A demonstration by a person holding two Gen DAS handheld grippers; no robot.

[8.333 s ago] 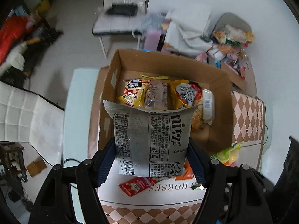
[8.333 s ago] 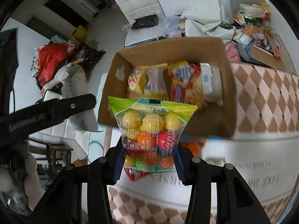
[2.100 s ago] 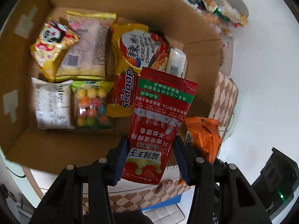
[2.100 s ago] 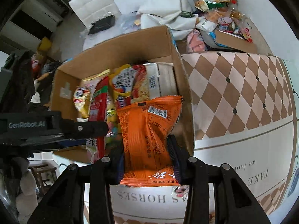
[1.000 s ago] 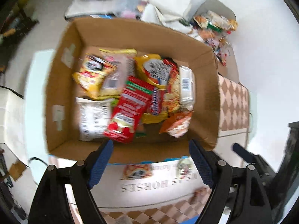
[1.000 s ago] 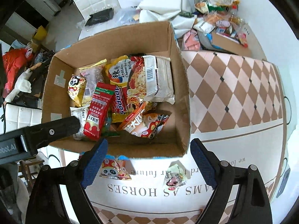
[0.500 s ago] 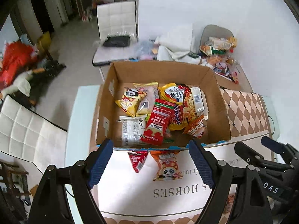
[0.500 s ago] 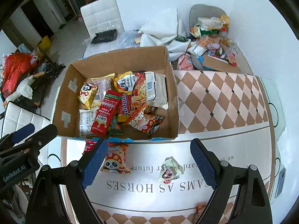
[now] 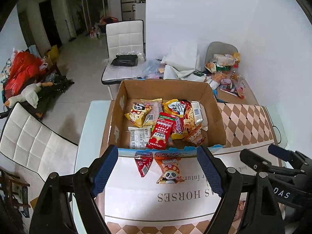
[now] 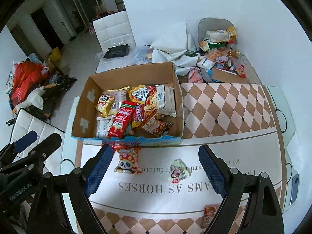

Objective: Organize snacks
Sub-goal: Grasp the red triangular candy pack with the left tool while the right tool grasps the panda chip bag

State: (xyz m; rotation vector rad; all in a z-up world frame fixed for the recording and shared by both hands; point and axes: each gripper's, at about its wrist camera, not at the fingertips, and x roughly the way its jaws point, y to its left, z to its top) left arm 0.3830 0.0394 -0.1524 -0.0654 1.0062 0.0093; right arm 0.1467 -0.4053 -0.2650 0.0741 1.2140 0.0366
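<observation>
Both grippers, left gripper (image 9: 157, 172) and right gripper (image 10: 155, 168), have risen, fingers released and empty; the cardboard box (image 10: 81, 107) is holding the red packet (image 10: 120, 121) among snack bags.

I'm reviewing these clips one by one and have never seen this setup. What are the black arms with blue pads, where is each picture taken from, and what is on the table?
No robot here: a person carries two hand-held grippers, each with a camera looking along its fingers. One picture is from the left gripper, the other from the right gripper. Both are open and hold nothing. On the table stands a cardboard box full of snack packets. Outside it lie a panda packet, a red packet, a small pale packet and another packet at the near edge.
</observation>
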